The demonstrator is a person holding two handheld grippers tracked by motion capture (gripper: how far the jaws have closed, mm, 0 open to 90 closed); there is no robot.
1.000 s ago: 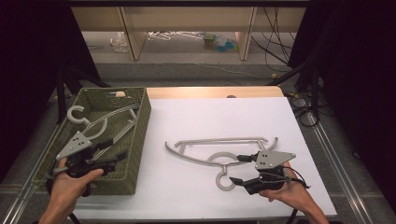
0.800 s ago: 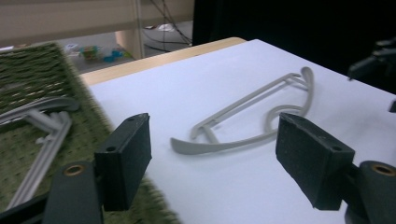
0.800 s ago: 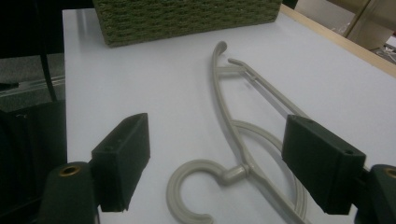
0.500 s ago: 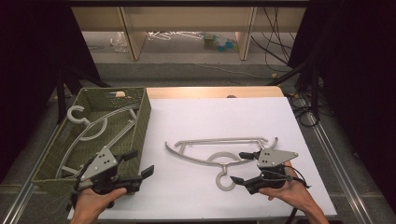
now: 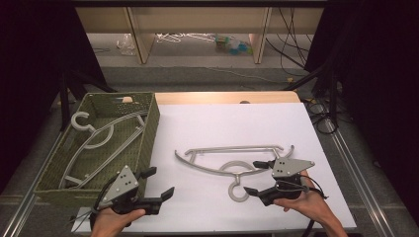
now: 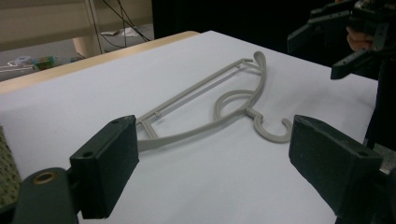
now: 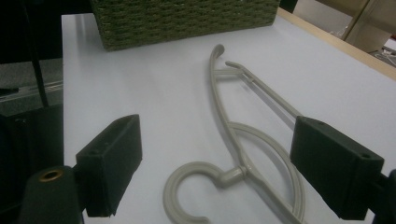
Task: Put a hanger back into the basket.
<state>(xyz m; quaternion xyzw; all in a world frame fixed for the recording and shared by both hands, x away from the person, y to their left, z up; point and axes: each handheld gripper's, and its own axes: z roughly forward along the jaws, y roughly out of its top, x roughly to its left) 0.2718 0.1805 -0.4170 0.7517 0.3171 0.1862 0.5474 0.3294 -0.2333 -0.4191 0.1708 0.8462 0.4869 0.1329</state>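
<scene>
Lab recording setup, white-topped table (image 5: 237, 128), black curtains (image 5: 29, 49), loose cables (image 5: 291, 29) on floor

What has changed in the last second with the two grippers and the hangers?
The left gripper moved out of the green basket and over the white table, towards the loose hanger, open and holding nothing. The right gripper stayed open beside that hanger's hook. The loose hanger and the hanger in the basket did not move.
</scene>
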